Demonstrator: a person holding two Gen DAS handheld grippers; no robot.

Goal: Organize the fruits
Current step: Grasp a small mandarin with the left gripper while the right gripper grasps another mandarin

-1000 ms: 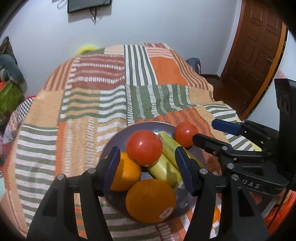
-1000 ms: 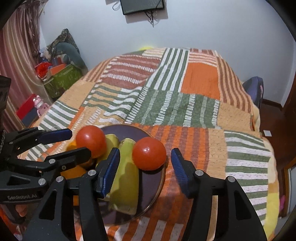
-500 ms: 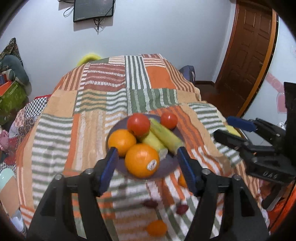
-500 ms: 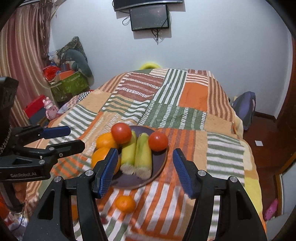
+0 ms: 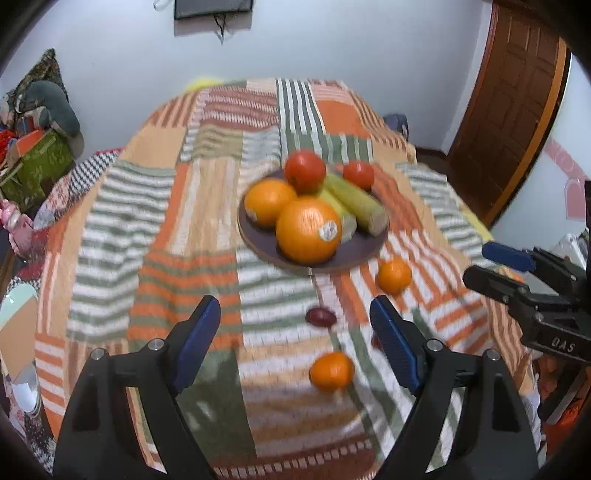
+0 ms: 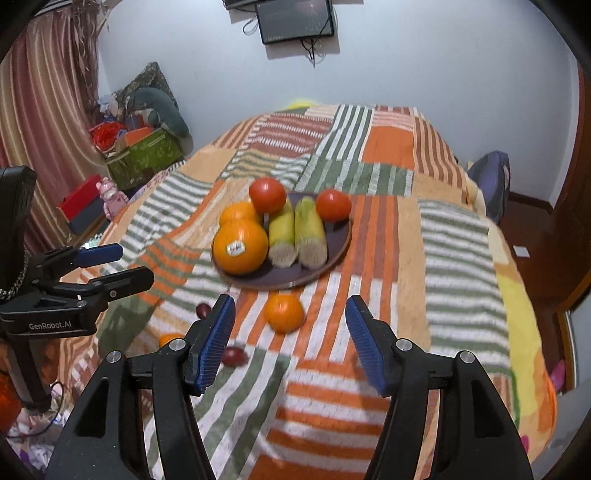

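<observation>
A dark round plate point(image 5: 354, 251) point(image 6: 338, 243) on the striped blanket holds two oranges point(image 5: 308, 229) point(image 6: 240, 242), two tomatoes point(image 5: 304, 171) point(image 6: 267, 194) and two corn pieces point(image 5: 356, 203) point(image 6: 310, 230). Loose on the blanket in front of it lie two small tangerines point(image 5: 394, 275) point(image 5: 331, 371) point(image 6: 283, 313) and two dark red plums point(image 5: 320, 316) point(image 6: 233, 355). My left gripper point(image 5: 295, 339) is open and empty, well short of the plate. My right gripper point(image 6: 290, 341) is open and empty, above the near tangerine.
The blanket point(image 5: 155, 236) covers a bed that drops off at the near and side edges. A green box and clutter point(image 6: 144, 155) stand at the left wall. A wooden door point(image 5: 506, 110) is at the right. A screen point(image 6: 295, 18) hangs on the far wall.
Both grippers have pulled back and up from the plate, so it looks smaller and farther. Loose tangerines and plums in front of the plate have come into view.
</observation>
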